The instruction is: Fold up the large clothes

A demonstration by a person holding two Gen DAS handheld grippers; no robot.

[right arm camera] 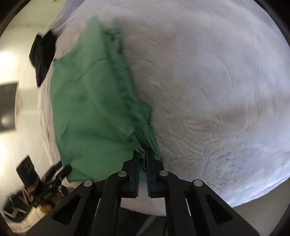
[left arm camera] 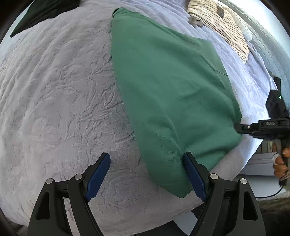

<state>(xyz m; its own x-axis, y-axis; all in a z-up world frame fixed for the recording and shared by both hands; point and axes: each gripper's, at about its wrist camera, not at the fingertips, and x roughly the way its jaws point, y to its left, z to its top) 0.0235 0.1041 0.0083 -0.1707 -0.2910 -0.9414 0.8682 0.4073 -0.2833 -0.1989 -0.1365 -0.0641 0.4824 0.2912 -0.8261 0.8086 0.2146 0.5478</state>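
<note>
Blue pads (left arm camera: 98, 171) of my left gripper (left arm camera: 146, 174) stood wide apart, one over the blanket, one at the near corner of the green garment (left arm camera: 168, 94), gripping nothing. My right gripper (right arm camera: 143, 163) was clamped on the garment's edge, I judged so I could drag that side into a fold. That garment lay on the pale blanket (left arm camera: 54, 90), mostly smooth, its far seam bunched.

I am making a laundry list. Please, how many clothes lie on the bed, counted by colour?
Green: 1, the green garment, held at one corner by the right hand-held gripper
Dark, near black: 1, the dark garment
Cream with stripes: 1, the striped garment
Total: 3
</note>
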